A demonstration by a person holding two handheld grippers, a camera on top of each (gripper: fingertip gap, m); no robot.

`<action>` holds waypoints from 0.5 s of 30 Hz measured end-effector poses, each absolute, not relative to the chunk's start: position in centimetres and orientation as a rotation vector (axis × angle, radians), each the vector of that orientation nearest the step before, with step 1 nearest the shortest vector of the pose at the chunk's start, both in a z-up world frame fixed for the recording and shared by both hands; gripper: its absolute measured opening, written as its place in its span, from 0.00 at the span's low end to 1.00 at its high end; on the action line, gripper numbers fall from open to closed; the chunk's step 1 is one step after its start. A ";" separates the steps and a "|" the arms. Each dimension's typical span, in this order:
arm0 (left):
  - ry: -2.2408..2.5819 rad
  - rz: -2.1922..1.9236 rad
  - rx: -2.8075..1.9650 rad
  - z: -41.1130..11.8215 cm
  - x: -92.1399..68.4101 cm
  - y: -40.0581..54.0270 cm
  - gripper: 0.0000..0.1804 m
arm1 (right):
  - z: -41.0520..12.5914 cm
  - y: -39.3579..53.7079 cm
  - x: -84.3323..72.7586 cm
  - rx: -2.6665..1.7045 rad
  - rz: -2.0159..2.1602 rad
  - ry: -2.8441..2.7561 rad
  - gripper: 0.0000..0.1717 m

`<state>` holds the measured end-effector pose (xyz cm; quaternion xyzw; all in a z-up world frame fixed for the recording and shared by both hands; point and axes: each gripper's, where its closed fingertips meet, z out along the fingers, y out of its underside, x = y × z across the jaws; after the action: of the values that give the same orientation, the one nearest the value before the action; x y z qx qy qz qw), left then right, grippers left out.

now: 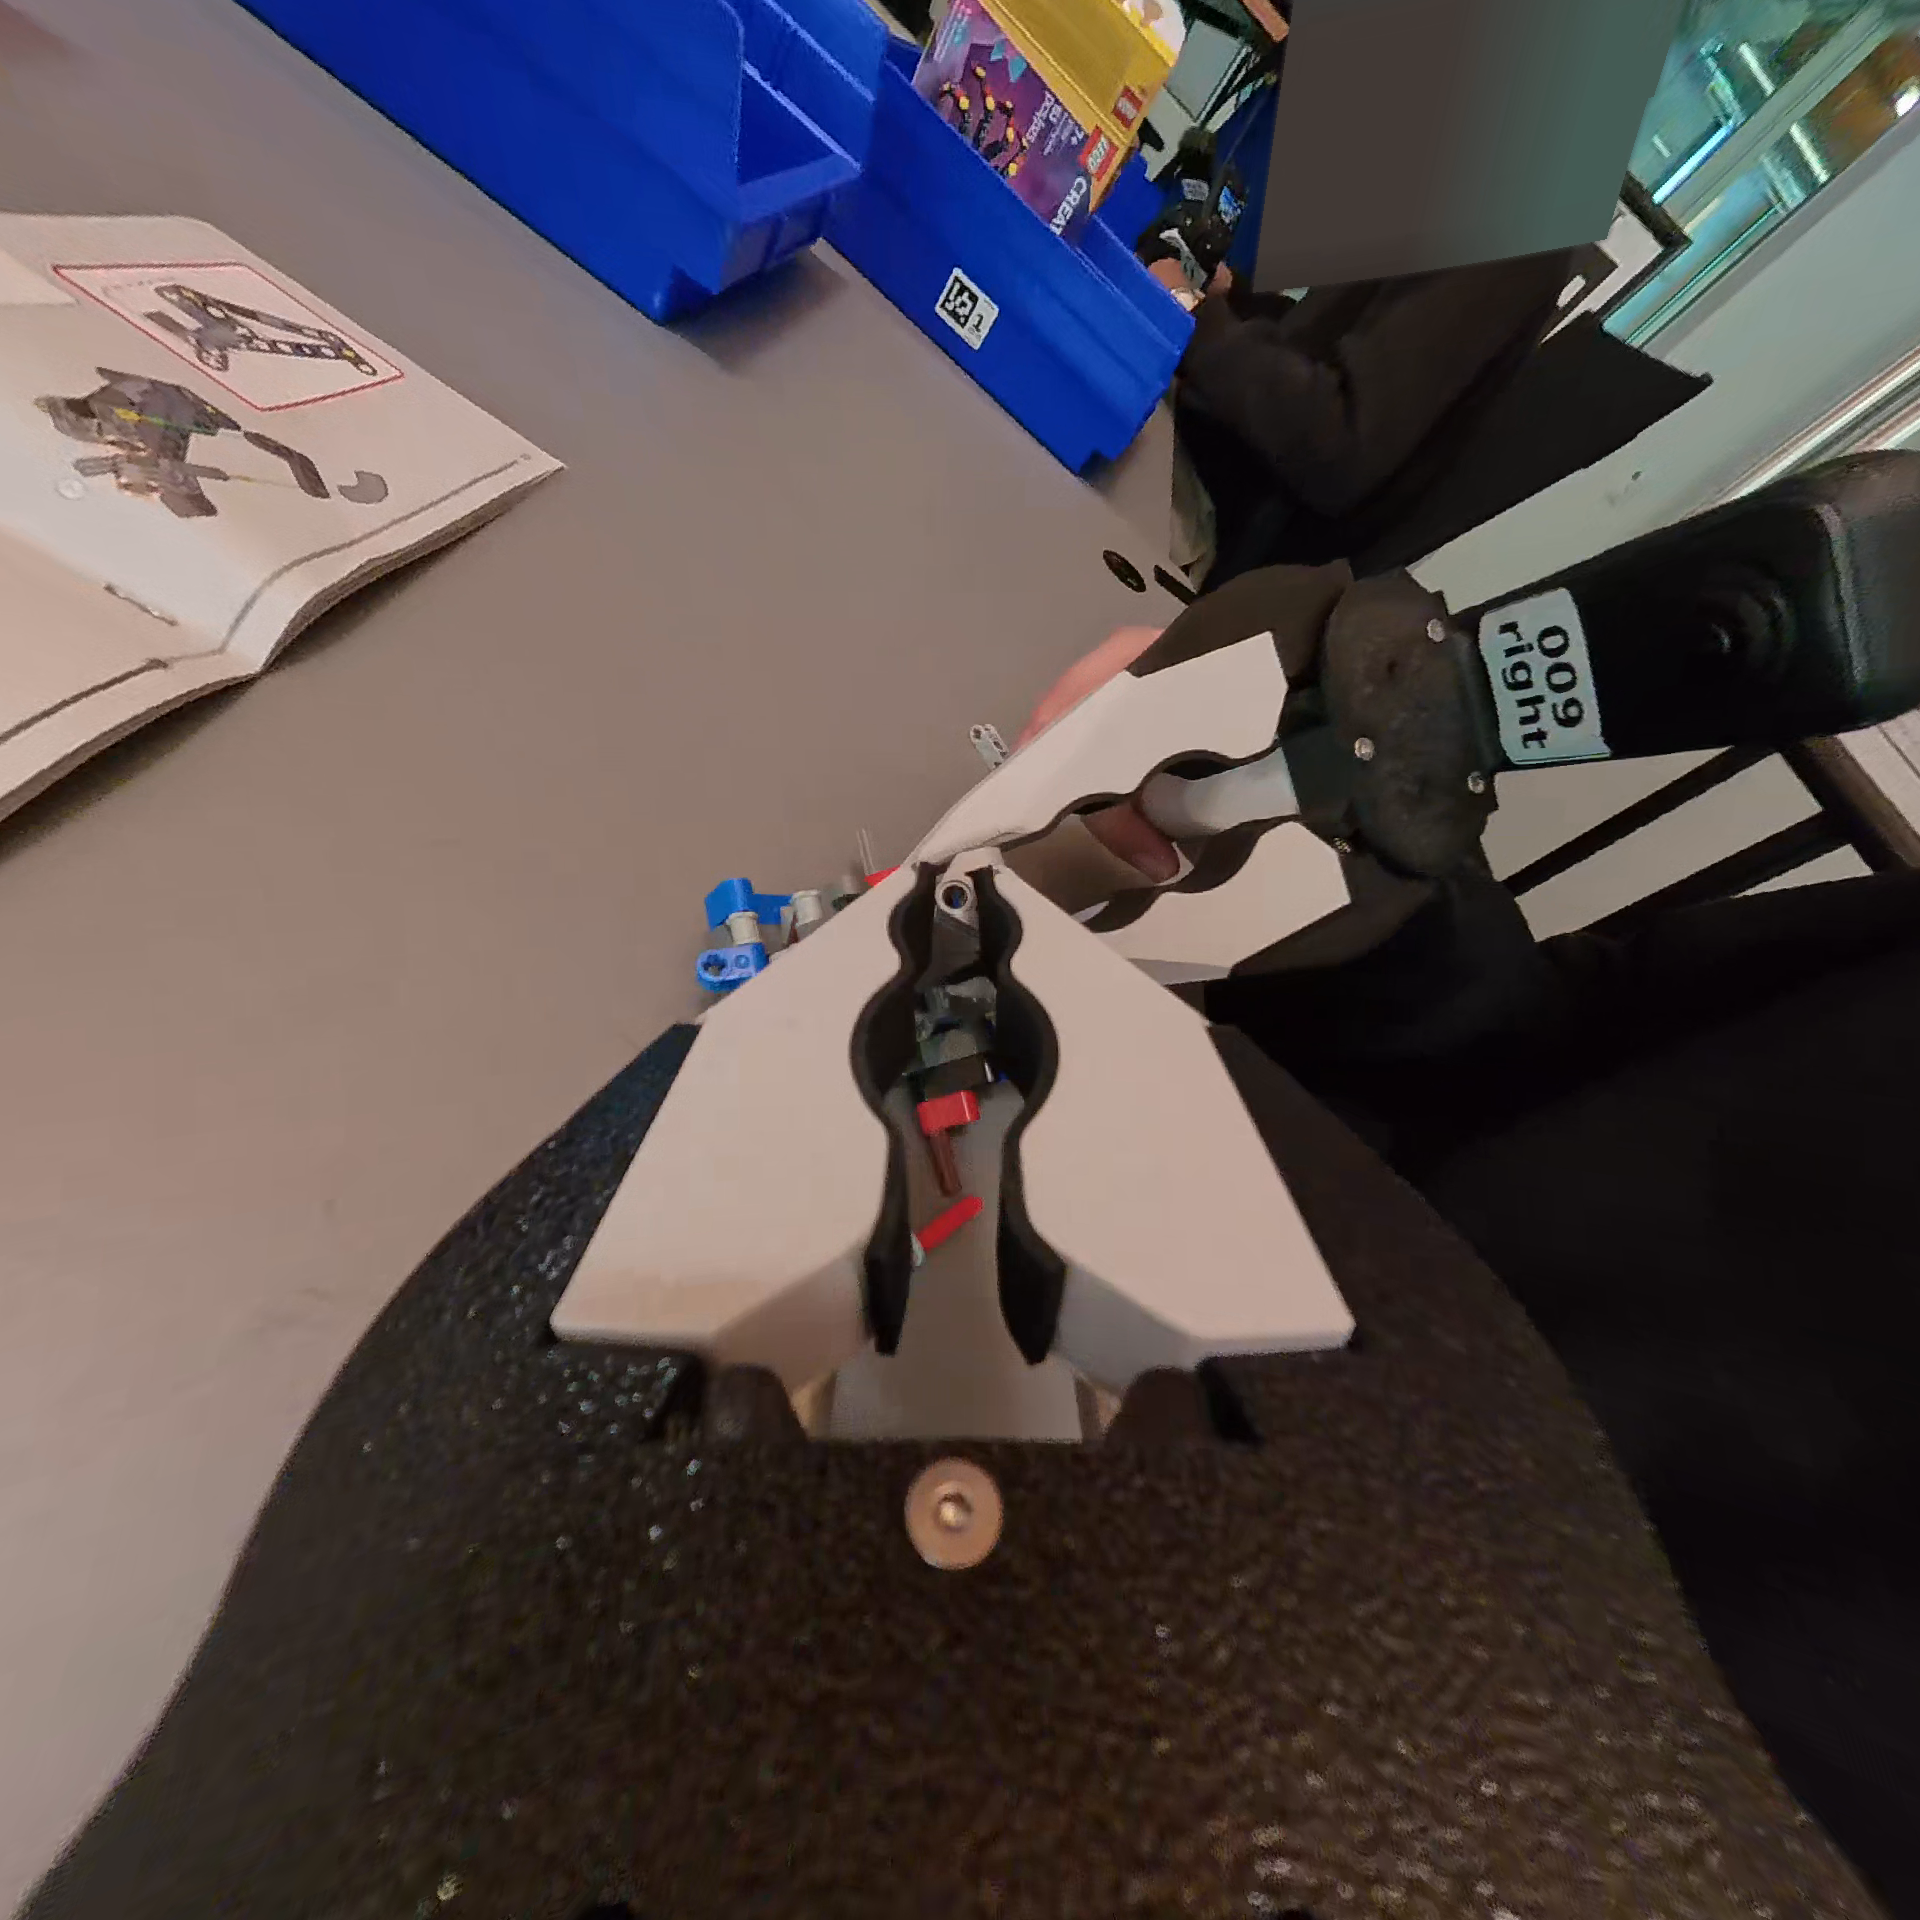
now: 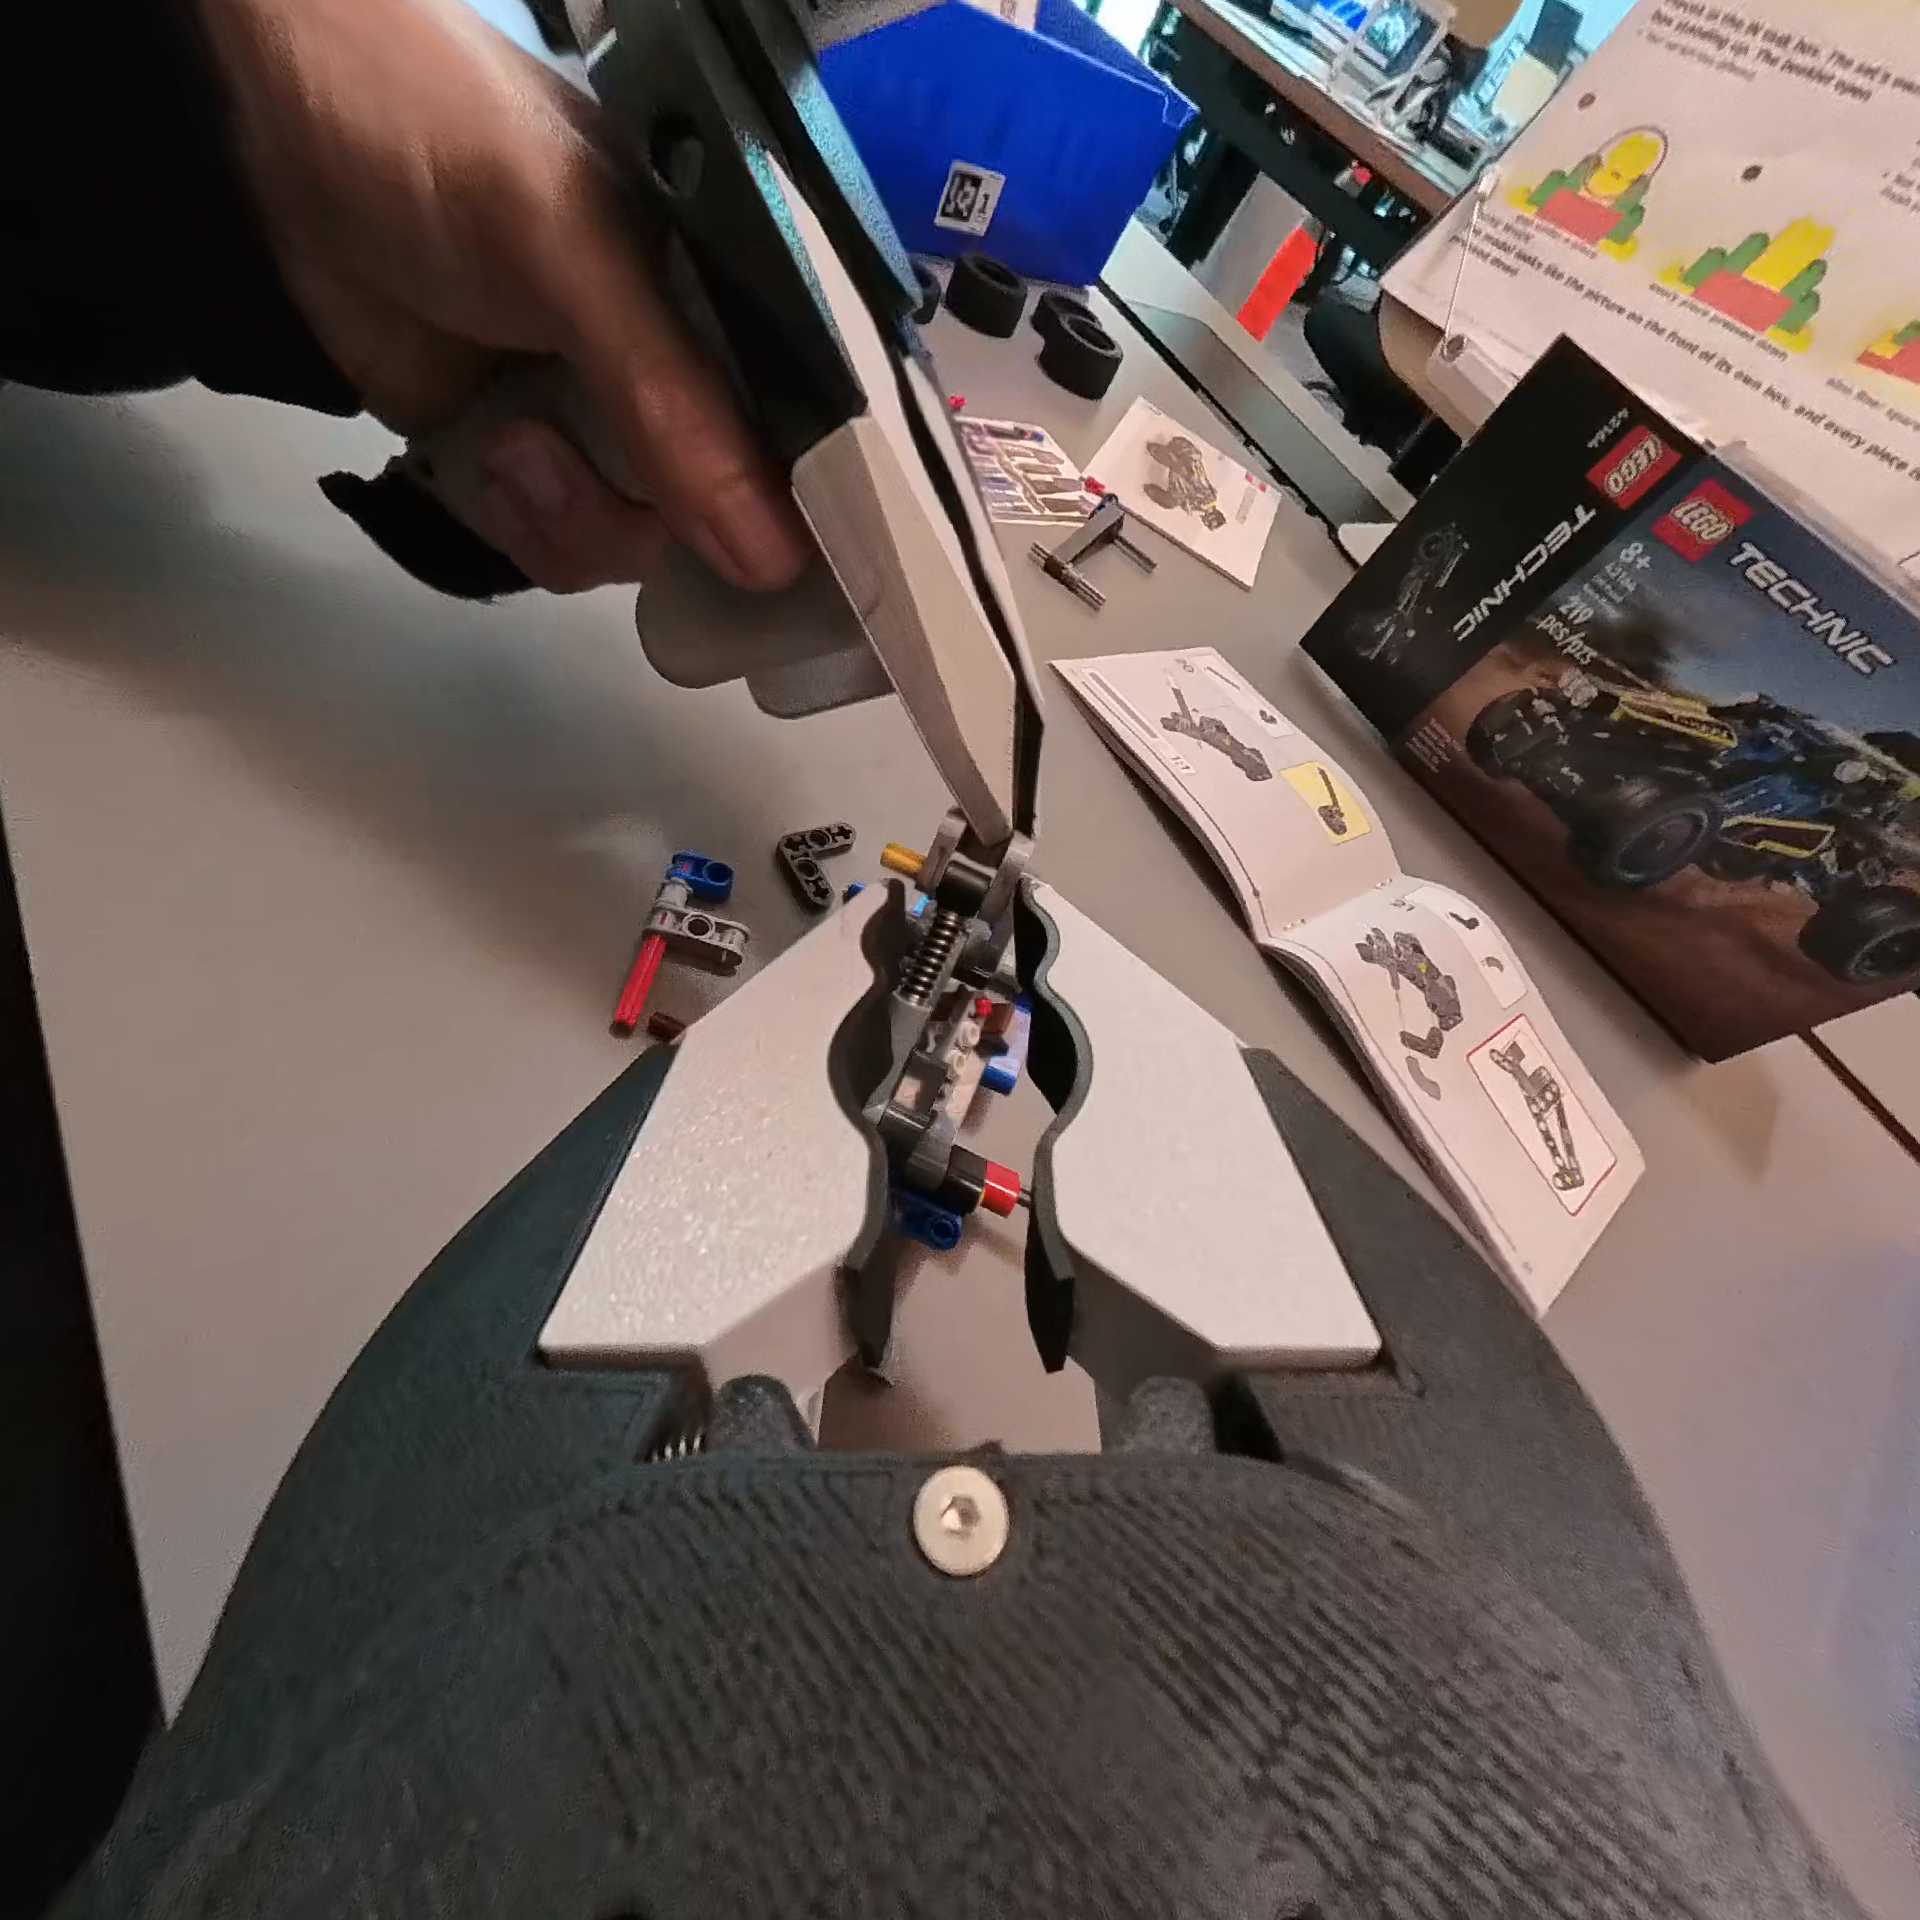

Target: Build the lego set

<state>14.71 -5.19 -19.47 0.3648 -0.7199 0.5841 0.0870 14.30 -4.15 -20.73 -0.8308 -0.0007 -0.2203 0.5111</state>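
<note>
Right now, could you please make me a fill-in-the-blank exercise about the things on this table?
1. The bins are ___.
2. The long axle left of the L-shaped piece is ___.
3. The assembly carries a coiled metal ___.
Missing words: blue; red; spring.

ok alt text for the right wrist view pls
The right gripper grips a grey brick assembly with a coil spring, while the left gripper pinches its top end. Loose bricks, an open instruction booklet and a box lie on the grey table.
</note>
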 end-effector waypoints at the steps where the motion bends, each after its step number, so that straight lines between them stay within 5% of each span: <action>1: -2.135 1.740 1.094 -19.6 14.8 -5.1 0.02 | -20.8 -4.2 14.4 -1.997 -0.518 0.010 0.10; 15: -2.147 1.793 1.047 -19.5 15.1 -5.4 0.02 | -20.9 -4.3 14.6 -1.927 -0.415 0.090 0.08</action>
<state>15.08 -5.37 -19.50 0.3496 -0.7168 0.5984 0.0773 14.64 -4.32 -20.95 -0.8146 0.0379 -0.1752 0.5515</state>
